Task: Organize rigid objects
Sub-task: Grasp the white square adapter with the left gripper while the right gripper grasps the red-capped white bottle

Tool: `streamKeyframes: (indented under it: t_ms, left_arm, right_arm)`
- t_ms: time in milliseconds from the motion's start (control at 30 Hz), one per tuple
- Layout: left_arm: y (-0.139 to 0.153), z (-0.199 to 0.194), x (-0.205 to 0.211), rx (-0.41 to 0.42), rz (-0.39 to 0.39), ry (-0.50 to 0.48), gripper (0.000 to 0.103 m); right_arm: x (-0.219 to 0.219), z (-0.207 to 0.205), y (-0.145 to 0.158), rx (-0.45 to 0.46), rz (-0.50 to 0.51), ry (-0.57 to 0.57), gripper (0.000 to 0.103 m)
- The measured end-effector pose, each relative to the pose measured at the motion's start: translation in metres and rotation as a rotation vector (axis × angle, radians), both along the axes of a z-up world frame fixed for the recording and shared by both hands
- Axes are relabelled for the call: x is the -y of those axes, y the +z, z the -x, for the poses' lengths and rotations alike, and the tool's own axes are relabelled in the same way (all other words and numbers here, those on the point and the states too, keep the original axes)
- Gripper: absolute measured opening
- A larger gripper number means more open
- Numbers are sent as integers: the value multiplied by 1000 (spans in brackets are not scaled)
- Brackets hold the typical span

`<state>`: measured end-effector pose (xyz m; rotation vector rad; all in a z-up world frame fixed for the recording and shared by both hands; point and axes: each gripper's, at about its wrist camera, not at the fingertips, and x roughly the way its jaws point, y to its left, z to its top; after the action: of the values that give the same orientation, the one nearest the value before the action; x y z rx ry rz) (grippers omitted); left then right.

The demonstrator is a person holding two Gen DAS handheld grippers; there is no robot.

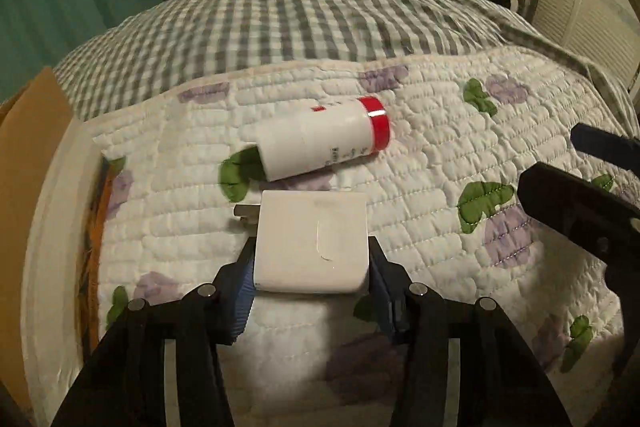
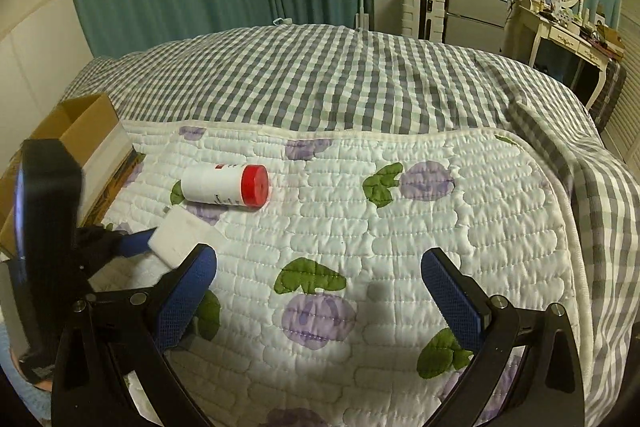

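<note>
My left gripper (image 1: 312,263) is shut on a white plug-in charger (image 1: 314,243), its metal prongs pointing left. The charger also shows in the right wrist view (image 2: 180,239), held by the left gripper (image 2: 158,241). A white bottle with a red cap (image 1: 324,139) lies on its side on the quilt just beyond the charger; it also shows in the right wrist view (image 2: 226,185). My right gripper (image 2: 320,273) is open and empty over the flowered quilt, to the right of the charger. Part of it shows at the right edge of the left wrist view (image 1: 580,195).
An open cardboard box (image 2: 86,131) stands at the left edge of the bed, also in the left wrist view (image 1: 36,131). A flowered quilt (image 2: 400,235) lies over a grey checked bedspread (image 2: 340,79). A fridge and dressing table stand beyond the bed.
</note>
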<state>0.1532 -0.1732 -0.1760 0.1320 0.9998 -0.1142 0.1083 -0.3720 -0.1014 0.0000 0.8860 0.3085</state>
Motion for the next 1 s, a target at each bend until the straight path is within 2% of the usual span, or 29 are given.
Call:
streamKeyframes:
  t_ms: [133,267,367,500,633,767,833,867,900,967,1000]
  left_arm:
    - [16,6,-17,49,-1,107,50]
    - [29,8,-37,115,-11,243,50]
    - [30,7,-47,144,-20,348,50]
    - [22,3,-57,140,6,472,50]
    - [8,0,-59,111,14,531,50]
    - [2,-1,-61,99,4,530,50]
    - [3,-1,-58,109,-4,517,50]
    - [3,0,-57,110,-8,511,50]
    - [3,0,-56,107,-10,506,50]
    - [3,0,-56,100,-10,502,50]
    - [4,1,-56,99,-7,502,50]
  right_arm:
    - [-11,-5,2,25,7,69,103]
    - [-36,-20,2,76,71,188,102]
    - [-54,-36,1,105,93,291,97]
    - [-68,-54,-4,152,136,417,95]
    - [-87,-66,-23,154,239,564,91]
    - [-106,-67,-35,175,272,651,91]
    - [-114,-70,-43,149,284,657,90]
    - [-116,-71,-47,133,287,654,86]
    - [-118,-71,-51,118,281,652,72]
    - [-116,-66,-55,114,252,623,66]
    - [-112,-61,-53,120,231,612,58]
